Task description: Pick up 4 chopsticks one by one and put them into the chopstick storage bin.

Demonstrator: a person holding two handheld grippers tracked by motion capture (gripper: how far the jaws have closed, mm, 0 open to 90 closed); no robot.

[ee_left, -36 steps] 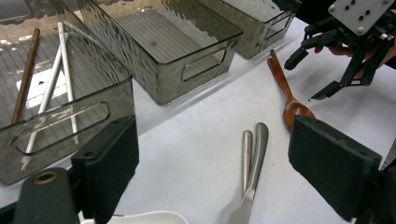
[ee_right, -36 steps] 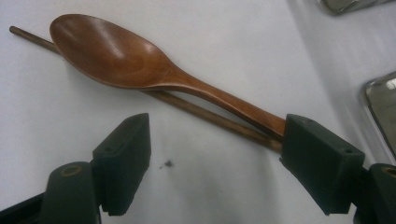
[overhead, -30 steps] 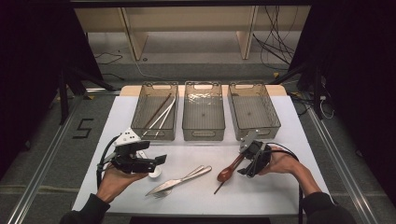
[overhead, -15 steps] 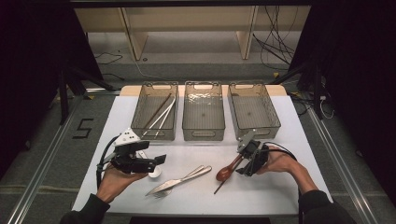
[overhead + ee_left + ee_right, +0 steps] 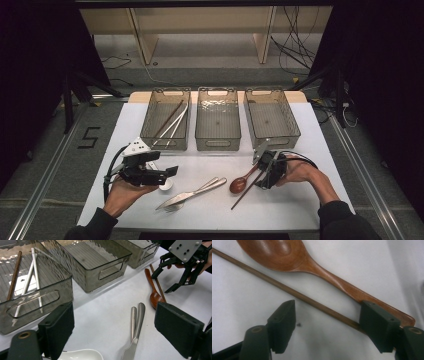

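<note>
Over brown chopstick [image 5: 294, 293], right gripper [image 5: 327, 322] fingers closing, apparently ungripped.

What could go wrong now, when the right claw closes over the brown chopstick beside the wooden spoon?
1. The right claw, whose jaws have just been closing, straddles the brown chopstick, but the wooden spoon handle lies by one jaw; both may be caught together.
2. The chopstick is thin and flat on the table; it may roll or slip out.
</note>
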